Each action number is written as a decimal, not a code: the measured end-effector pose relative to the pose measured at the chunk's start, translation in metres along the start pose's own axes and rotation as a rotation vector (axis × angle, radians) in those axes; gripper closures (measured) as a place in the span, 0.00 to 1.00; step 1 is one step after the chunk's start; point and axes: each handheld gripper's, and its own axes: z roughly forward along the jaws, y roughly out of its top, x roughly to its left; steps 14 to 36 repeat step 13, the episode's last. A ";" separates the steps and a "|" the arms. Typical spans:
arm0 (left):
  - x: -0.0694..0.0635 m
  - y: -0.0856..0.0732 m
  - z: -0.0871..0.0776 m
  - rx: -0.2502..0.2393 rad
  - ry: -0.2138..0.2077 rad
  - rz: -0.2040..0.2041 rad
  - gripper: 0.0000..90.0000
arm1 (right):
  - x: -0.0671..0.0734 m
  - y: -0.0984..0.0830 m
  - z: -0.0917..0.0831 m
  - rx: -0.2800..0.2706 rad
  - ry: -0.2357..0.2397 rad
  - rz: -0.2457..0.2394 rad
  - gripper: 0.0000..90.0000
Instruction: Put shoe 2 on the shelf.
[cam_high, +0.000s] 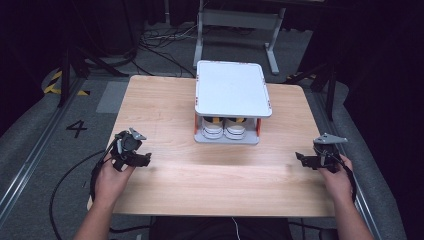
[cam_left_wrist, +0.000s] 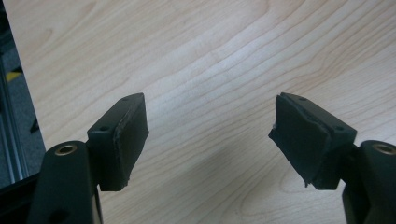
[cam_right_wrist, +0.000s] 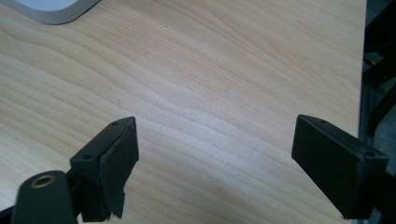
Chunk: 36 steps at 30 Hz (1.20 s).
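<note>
The left gripper (cam_high: 145, 159) and the right gripper (cam_high: 300, 157) both have their jaws wide apart with nothing between them, each low over the bare wooden table (cam_high: 220, 175) near its own side edge. The pair of white shoes (cam_high: 223, 128) stands well apart from both, on the lower level of the small grey rack (cam_high: 232, 89) at the middle far part of the table, with the toes towards the person. I judge that the work is at a resting point with the shoes placed inside the rack; a next move would require bringing a gripper forward to the rack's front opening and closing carefully on one shoe under the upper shelf.
</note>
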 end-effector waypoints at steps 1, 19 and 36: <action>0.000 -0.001 0.001 0.002 0.000 -0.015 0.29 | -0.001 -0.002 0.003 -0.001 0.035 0.018 0.17; 0.015 -0.007 0.007 -0.025 -0.109 -0.111 0.25 | -0.001 -0.005 0.020 -0.018 0.082 0.052 0.18; 0.015 -0.007 0.007 -0.025 -0.109 -0.111 0.25 | -0.001 -0.005 0.020 -0.018 0.082 0.052 0.18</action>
